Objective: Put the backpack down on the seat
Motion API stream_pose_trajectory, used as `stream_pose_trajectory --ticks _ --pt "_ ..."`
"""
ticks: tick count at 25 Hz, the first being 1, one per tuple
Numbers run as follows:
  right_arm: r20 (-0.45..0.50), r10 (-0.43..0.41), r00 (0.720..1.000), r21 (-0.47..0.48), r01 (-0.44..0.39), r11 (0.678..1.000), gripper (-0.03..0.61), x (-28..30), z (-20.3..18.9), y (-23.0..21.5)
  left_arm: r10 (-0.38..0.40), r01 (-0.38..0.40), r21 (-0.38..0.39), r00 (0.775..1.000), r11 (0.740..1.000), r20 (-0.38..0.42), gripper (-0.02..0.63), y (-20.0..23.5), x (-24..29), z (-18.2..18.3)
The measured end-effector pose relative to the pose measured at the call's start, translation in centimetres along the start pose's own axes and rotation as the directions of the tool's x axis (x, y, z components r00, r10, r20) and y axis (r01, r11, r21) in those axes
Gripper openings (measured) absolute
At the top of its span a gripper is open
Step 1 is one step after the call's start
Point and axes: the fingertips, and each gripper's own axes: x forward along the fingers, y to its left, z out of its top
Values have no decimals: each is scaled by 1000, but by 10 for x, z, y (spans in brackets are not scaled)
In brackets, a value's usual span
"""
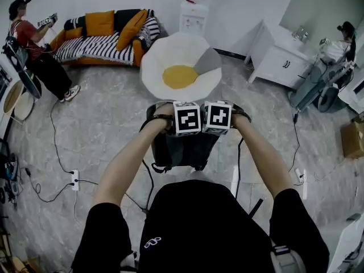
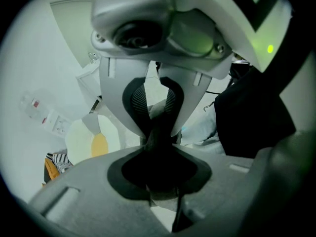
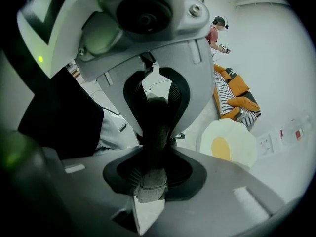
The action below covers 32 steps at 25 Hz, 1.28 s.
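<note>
Left gripper [image 2: 157, 128]: jaws closed on a dark strap of the backpack [image 1: 181, 150]. Right gripper [image 3: 157, 132], just beside it at 3 o'clock: jaws closed on a grey strap. Backpack hangs beneath both, short of the egg-shaped seat [image 1: 170, 47] at 12 o'clock.

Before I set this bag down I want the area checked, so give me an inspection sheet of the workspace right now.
Surface: grey marbled floor.
Job's things: dark backpack hangs from both grippers, short of the egg-shaped seat; nothing lies on the seat.
Clutter: cardboard box at the right edge.
Grippers: left gripper and right gripper side by side, each shut on a strap of the backpack.
Cables: black cable runs to a power strip on the floor at left.
Surroundings: sofa, white cabinet, two other people at the edges.
</note>
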Motion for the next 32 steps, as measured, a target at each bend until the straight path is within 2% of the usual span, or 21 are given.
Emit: stream_pose_trajectory --ticks 3,6,12,22,32 --pt "14 -50 999 1 50 999 97 -14 -1 -21 26 -25 -17 1000 1000 15 97 18 -11 5" --pt "20 -60 998 5 60 998 97 -21 -3 -38 42 -42 -7 999 999 18 97 36 -14 12" --pt "8 -89 996 -9 89 996 97 -28 -2 -75 59 -58 -41 998 997 13 97 73 -18 8" --pt "0 -54 999 -38 54 998 97 -10 -10 -120 43 -41 -72 999 997 19 97 117 2 0" --pt "12 17 1000 -88 -16 996 97 11 -30 -236 12 -12 -105 1000 994 0 97 233 35 -9"
